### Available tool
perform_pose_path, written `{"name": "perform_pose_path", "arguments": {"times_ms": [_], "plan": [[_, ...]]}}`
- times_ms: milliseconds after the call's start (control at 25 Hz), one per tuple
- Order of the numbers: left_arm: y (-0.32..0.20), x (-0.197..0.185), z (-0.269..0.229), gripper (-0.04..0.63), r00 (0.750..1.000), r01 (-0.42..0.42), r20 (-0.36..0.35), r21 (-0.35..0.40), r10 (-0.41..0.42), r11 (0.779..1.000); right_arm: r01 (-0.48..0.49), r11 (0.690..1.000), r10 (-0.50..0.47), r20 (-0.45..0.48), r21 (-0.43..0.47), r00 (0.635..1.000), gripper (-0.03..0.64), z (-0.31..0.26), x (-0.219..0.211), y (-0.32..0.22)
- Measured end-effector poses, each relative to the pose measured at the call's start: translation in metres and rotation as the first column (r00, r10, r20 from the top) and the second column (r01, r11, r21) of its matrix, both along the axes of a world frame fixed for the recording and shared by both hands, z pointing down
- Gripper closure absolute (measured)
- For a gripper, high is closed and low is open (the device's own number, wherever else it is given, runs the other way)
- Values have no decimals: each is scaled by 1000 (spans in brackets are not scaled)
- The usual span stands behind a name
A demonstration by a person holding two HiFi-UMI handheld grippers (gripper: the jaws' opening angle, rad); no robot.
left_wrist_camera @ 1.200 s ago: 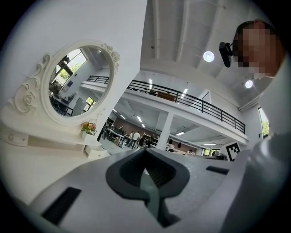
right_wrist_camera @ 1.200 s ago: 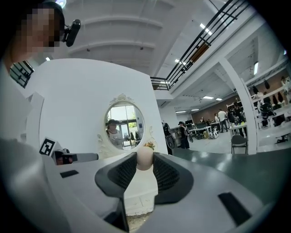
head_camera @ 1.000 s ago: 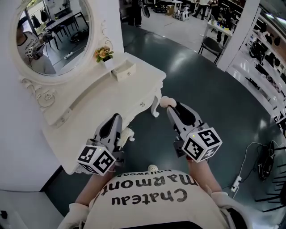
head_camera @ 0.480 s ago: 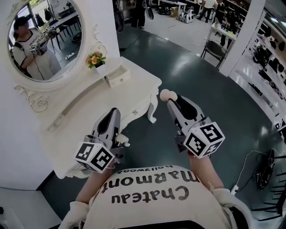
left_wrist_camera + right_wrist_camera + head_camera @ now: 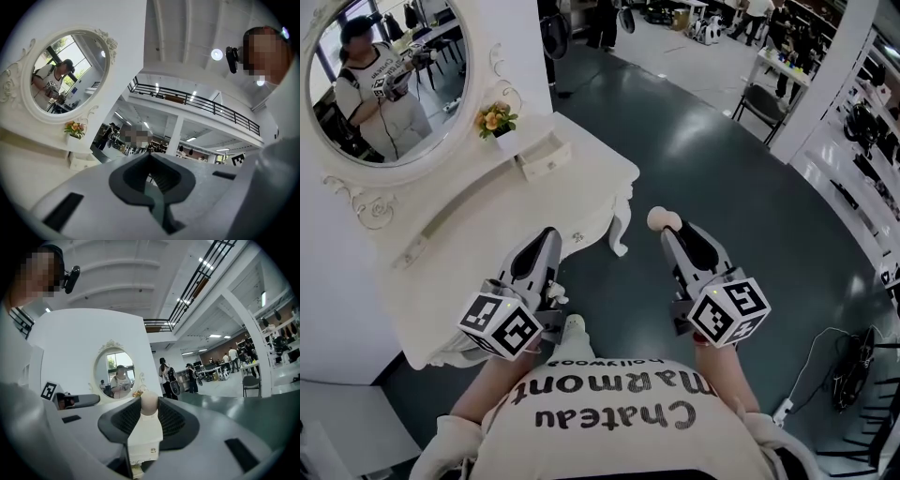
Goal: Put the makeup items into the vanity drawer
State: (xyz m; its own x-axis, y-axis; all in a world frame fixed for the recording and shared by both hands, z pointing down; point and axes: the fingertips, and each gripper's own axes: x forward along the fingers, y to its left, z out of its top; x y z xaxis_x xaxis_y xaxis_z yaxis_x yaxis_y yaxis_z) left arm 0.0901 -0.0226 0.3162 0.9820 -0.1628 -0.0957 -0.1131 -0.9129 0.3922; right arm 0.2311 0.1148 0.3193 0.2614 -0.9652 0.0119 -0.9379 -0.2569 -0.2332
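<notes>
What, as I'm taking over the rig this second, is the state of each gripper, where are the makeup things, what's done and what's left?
Left gripper: jaws shut, nothing between them, near the front edge of the vanity.
Right gripper: shut on a makeup item with a round beige head and white body, held over the floor, apart from the vanity.
Drawers: the front drawer looks shut. Whether the small top drawer by the flowers is open, I cannot tell.
Done: one item is in hand.
Left: open a drawer, probably with the free left gripper, and put the item in.

One vanity (image 5: 502, 220); one mirror (image 5: 389, 80); one flower pot (image 5: 496, 123); one makeup item (image 5: 660, 219); two grippers: left gripper (image 5: 547, 236), right gripper (image 5: 668, 228).
</notes>
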Motion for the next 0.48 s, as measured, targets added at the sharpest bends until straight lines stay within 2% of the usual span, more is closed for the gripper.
{"name": "perform_pose_path", "arguments": {"times_ms": [280,480], "plan": [[-12,28,-1,586,999,-41,1,30,41,999,-37,999,37,4,7,999,486,4,24,-11],[-42,50,-2,586,999,-40,-20,11,40,999,-19,999,19,-8,-25,1000,486,4,35,-41]]}}
